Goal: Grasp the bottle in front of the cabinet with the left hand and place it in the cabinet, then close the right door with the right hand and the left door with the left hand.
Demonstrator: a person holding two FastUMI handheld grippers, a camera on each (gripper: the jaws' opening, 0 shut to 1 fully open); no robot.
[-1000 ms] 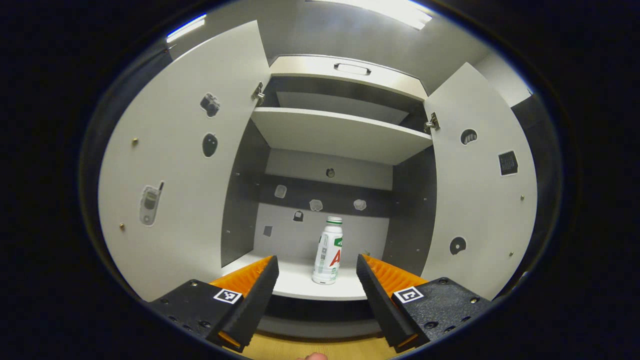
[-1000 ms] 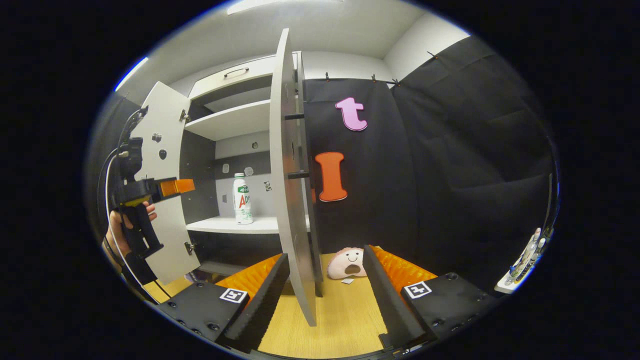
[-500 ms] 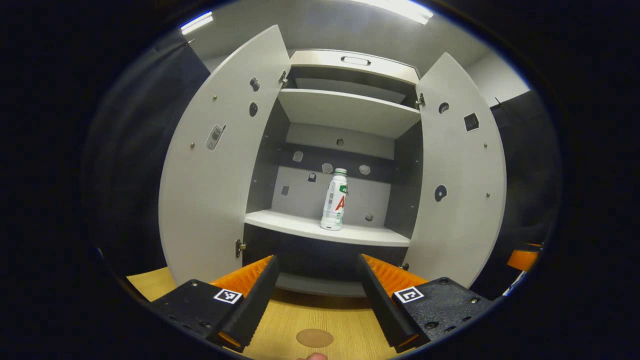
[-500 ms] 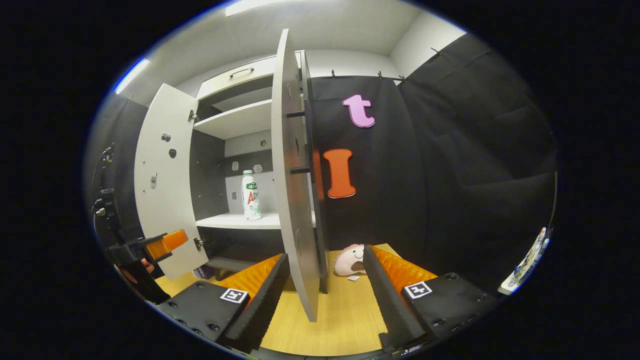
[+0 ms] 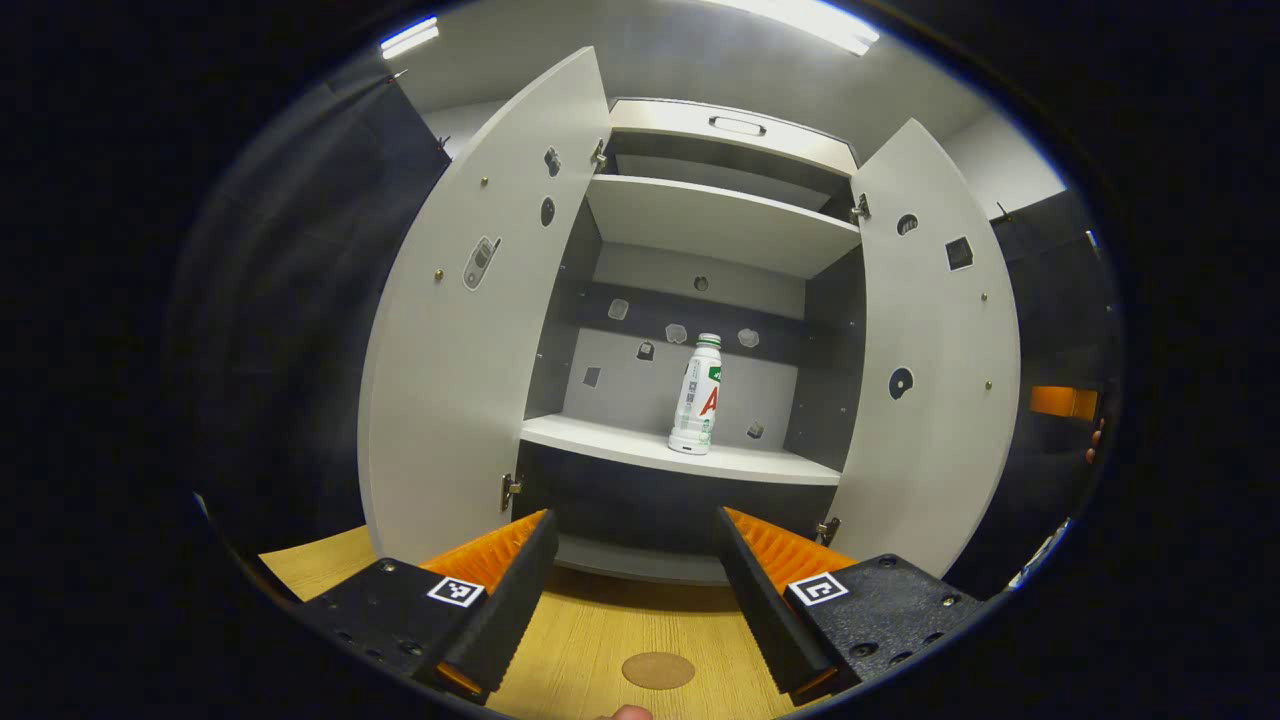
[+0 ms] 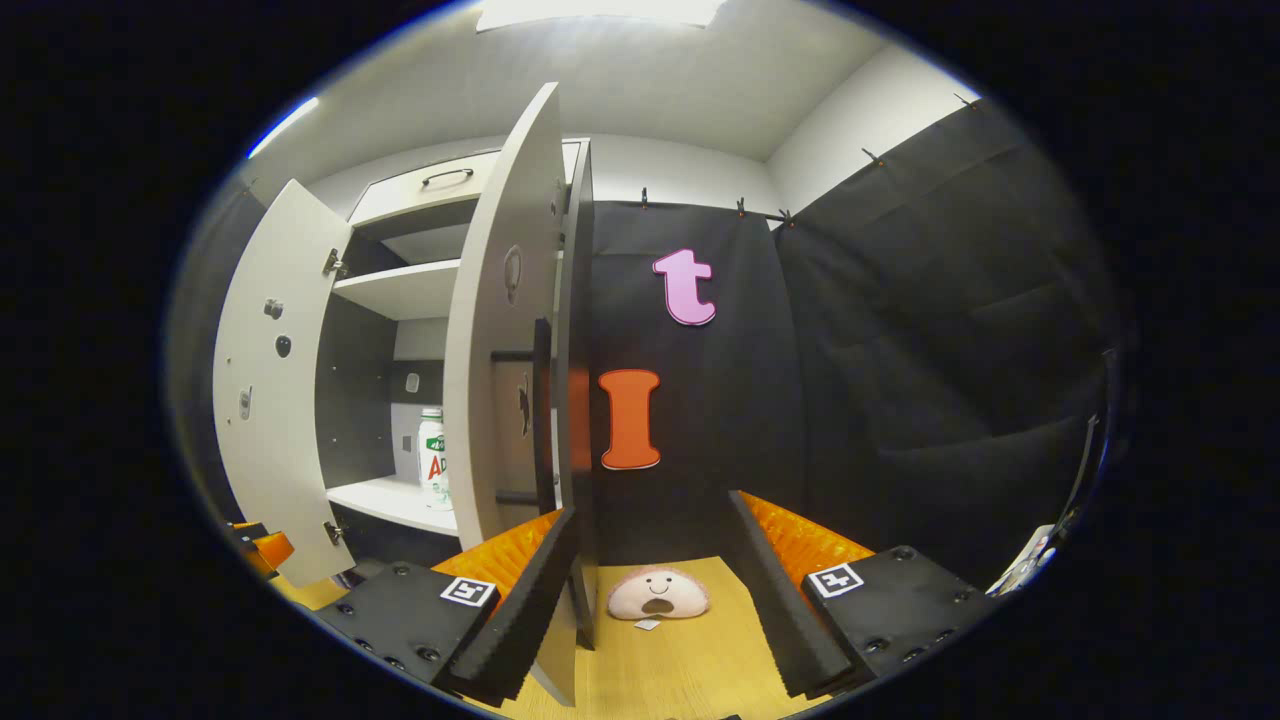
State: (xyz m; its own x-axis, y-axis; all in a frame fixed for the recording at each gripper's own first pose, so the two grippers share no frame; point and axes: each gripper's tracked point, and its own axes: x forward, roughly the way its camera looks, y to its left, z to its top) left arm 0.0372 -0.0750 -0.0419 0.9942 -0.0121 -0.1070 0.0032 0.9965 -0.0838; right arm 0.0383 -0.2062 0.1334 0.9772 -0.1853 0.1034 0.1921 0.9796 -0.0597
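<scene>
A white bottle [image 5: 697,394] with a green cap stands upright on the cabinet's lower shelf [image 5: 600,440]. Both doors hang open. My left gripper [image 5: 633,545] is open and empty, low over the wooden floor, well back from the shelf. In the right gripper view the bottle [image 6: 432,470] peeks out left of the right door [image 6: 495,330], whose outer face and black handle [image 6: 541,410] I see. My right gripper [image 6: 650,545] is open and empty, its left finger beside the door's lower edge. The left door [image 6: 265,380] stands farther left.
A pale plush toy [image 6: 657,593] lies on the floor between my right gripper's fingers, against the black cloth wall. A round brown mark [image 5: 658,669] sits on the floor. The other gripper's orange finger [image 5: 1065,402] shows beyond the right door [image 5: 935,380]. An upper shelf [image 5: 720,220] spans the cabinet.
My left gripper backed away from the cabinet and lowered; the bottle stays on the shelf. My right gripper swung round to the right door's outer side, so its handle now faces me.
</scene>
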